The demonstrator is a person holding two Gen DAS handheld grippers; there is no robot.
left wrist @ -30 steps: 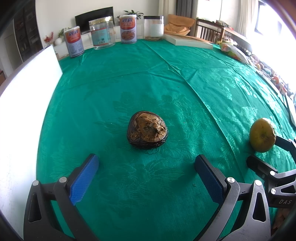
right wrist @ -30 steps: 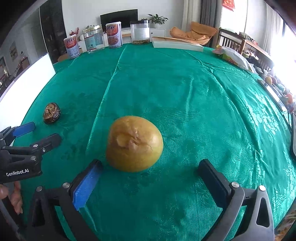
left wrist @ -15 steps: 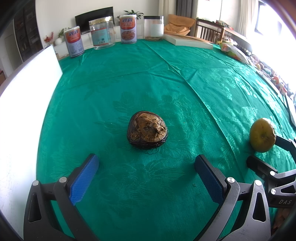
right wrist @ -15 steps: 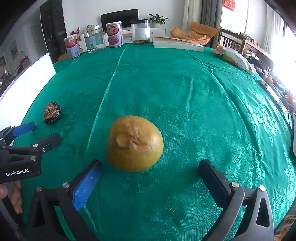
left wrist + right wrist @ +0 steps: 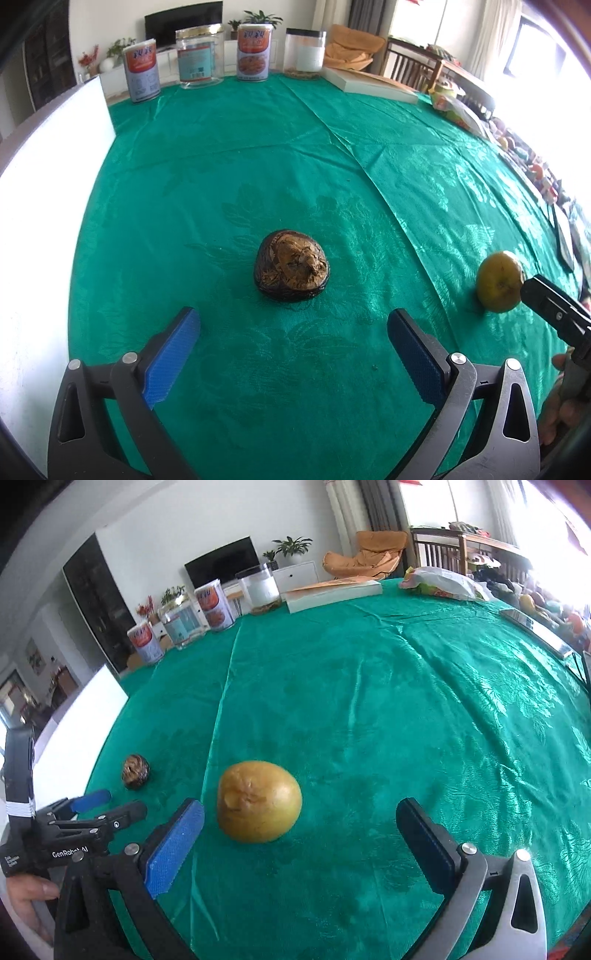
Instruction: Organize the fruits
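We hold both grippers low over the green tablecloth [image 5: 295, 166]. Our left gripper [image 5: 293, 334] has its jaws spread wide — the dark shrivelled fruit [image 5: 291, 270] lies just ahead, untouched. Our right gripper [image 5: 300, 825] is likewise spread apart — the yellow fruit [image 5: 258, 800] rests on the cloth near its left pad.

Dark shrivelled fruit [image 5: 291, 265] and yellow fruit [image 5: 258, 801] lie well apart.
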